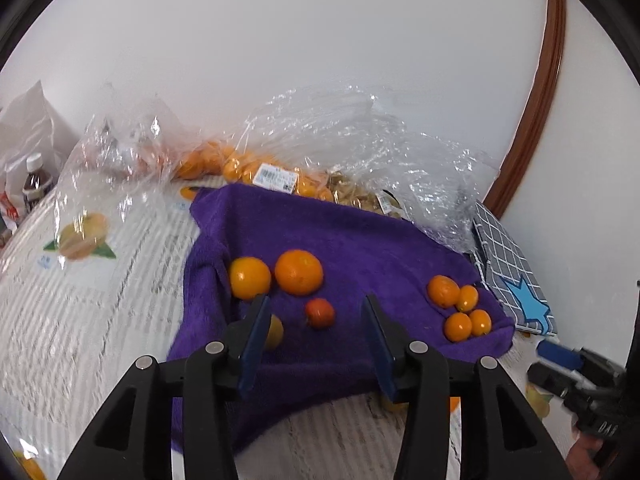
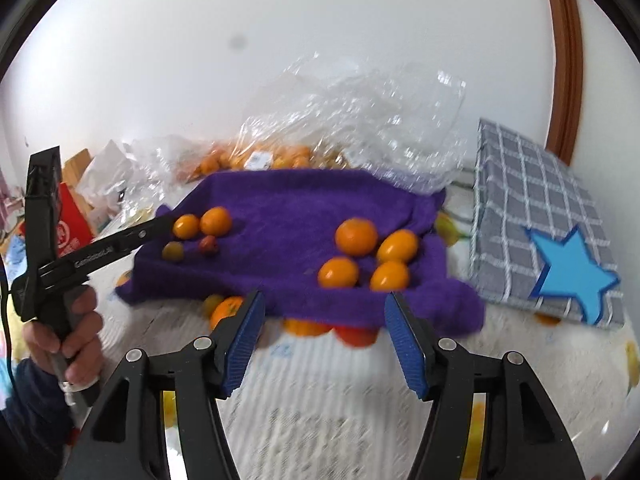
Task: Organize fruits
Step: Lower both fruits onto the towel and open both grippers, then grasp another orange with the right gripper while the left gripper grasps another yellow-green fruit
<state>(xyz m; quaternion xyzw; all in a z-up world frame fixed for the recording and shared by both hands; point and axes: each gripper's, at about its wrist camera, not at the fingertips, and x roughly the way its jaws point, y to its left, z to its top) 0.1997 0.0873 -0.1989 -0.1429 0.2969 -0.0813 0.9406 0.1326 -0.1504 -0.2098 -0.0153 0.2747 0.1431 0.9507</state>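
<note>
A purple towel (image 1: 360,240) lies on the table with fruit on it. In the left wrist view two big oranges (image 1: 299,272) sit at its left, with a small red fruit (image 1: 320,313) and a yellowish fruit (image 1: 276,332) half hidden by a finger. Several small oranges (image 1: 458,326) cluster at the towel's right. My left gripper (image 1: 315,302) hovers open just short of the red fruit, holding nothing. My right gripper (image 2: 325,300) is open and empty at the towel's near edge, in front of the small oranges (image 2: 356,236). It also shows at the right edge as the right gripper (image 1: 554,364).
Clear plastic bags (image 1: 320,140) holding oranges lie behind the towel by the wall. A grey checked box with a blue star (image 2: 540,220) stands to the right. A bottle (image 1: 36,180) and a red carton (image 2: 72,224) are at far left. A person's hand (image 2: 68,328) holds the left gripper.
</note>
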